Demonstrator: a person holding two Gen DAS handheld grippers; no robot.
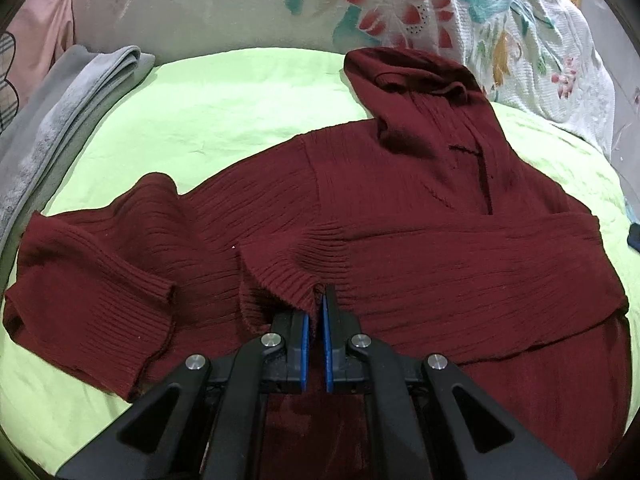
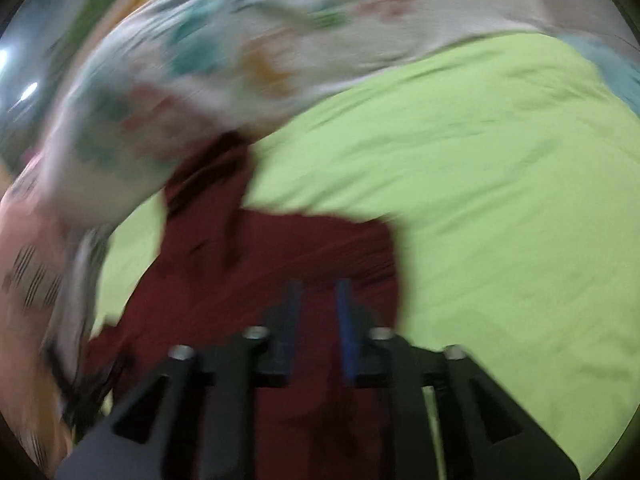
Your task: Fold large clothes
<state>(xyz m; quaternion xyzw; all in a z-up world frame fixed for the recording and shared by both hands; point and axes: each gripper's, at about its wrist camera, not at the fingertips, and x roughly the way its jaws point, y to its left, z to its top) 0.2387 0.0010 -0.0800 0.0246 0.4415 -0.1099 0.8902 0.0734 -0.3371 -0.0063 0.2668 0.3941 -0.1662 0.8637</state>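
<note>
A dark red ribbed sweater (image 1: 400,216) lies spread across a lime-green bed sheet (image 1: 240,112), its body reaching ahead of the left hand-held gripper (image 1: 319,300) and out to both sides. That gripper's two blue-padded fingers are clenched on the ribbed cuff (image 1: 288,276) of one sleeve, the knit edge pinched between the pads and bunched just ahead and slightly left of the fingertips. That sleeve lies folded across the sweater's body, running off to the gripper's right. The other sleeve (image 1: 92,280) stretches out flat on the sheet to the gripper's left, its cuff end turned back towards the camera. The hood or collar part (image 1: 412,80) is heaped up at the far end, ahead and a little right. A folded grey garment (image 1: 68,112) rests along the far left edge of the sheet, well apart from the sweater, and a white floral quilt (image 1: 400,12) rises behind the bed ahead of the gripper. The right wrist view is heavily smeared. It shows the right hand-held gripper (image 2: 319,292) above the red sweater (image 2: 280,264), its fingers parted with a clear gap and red knit showing behind that gap; nothing can be seen between the pads, so it looks released. Green sheet (image 2: 500,200) fills the area to that gripper's right, and the blurred floral quilt (image 2: 200,60) lies ahead and to its left.
</note>
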